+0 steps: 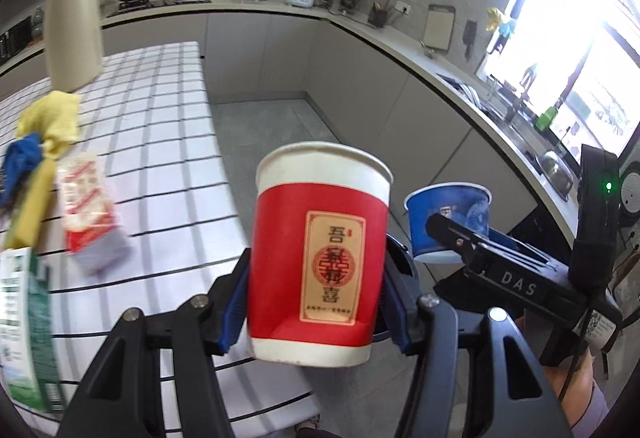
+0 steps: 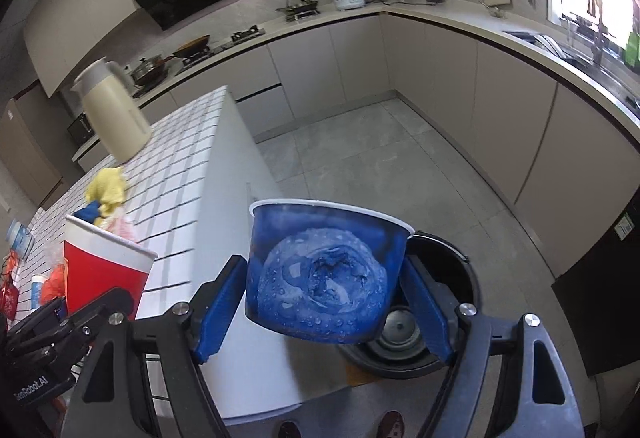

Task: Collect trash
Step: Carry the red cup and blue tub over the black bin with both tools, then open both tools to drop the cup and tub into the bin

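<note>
My left gripper [image 1: 316, 302] is shut on a red paper cup [image 1: 320, 258] with a gold label, held upright past the table's right edge. The red cup also shows in the right wrist view [image 2: 104, 270]. My right gripper [image 2: 324, 302] is shut on a blue paper cup [image 2: 324, 274], held above the floor next to a black round trash bin [image 2: 424, 318]. The blue cup shows in the left wrist view [image 1: 444, 222], to the right of the red cup.
The white checked table [image 1: 160, 142] carries a red-white snack wrapper [image 1: 90, 214], a yellow and blue cloth [image 1: 48, 126], a green carton [image 1: 24, 330] and a cream jug [image 1: 72, 26]. Kitchen counters [image 2: 440, 14] run along the far and right walls. Grey tiled floor [image 2: 380, 158] lies between.
</note>
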`<state>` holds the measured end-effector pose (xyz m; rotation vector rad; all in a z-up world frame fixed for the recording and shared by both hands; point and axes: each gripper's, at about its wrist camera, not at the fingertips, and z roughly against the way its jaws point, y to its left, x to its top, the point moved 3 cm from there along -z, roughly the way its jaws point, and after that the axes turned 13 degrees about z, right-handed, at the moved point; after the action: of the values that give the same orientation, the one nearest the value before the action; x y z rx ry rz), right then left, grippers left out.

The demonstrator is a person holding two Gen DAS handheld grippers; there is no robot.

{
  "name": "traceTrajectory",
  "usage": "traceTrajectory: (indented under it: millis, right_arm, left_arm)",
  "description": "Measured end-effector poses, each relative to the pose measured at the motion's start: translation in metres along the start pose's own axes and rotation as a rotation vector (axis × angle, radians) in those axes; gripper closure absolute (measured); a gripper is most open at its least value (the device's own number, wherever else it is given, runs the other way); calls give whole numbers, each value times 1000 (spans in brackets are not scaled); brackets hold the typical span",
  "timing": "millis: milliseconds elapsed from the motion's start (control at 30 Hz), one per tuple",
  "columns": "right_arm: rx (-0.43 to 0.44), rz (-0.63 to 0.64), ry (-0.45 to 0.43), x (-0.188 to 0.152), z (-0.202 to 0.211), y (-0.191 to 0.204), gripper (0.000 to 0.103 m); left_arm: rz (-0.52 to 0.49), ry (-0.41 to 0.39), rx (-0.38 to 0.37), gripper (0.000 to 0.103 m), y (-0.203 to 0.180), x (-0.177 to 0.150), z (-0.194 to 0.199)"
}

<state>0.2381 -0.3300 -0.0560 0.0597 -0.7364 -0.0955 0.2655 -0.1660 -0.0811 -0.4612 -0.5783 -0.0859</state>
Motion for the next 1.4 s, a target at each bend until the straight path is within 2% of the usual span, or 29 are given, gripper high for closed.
traceTrajectory:
  millis: [200,333,667,867,933,967,1067,1200,1400]
  right_arm:
    - [-14,-29,65,-17,-29,-61,23]
    - [-9,-36,124,-31,-57,-87,23]
    - [16,-21,222,-55,-119,-125,23]
    - [30,-25,282,-70,-151,-140,22]
    - [23,-36,284,-73,-155,-145,19]
    - [18,-39,284,-73,-157,-147,18]
    - [2,-45,276,-69,-157,-149,16]
    - [-25,-41,236,-58,-140,-151,16]
    - [-44,-31,173,-36,-100,-137,16]
  left_arm:
    - [-13,82,22,44,-27,-15,-52]
    - [-11,128,53,44,-35,-29,-80]
    - [11,191,107,43,-40,-50,-129]
    - [54,272,113,37,-38,-66,-164]
    - [51,284,127,27,-41,-67,-173]
    - [49,293,130,27,-42,-67,-175]
    - [48,282,151,27,-46,-61,-172]
    - [29,190,164,26,-53,-42,-137]
    - [18,122,138,26,-59,-20,-79]
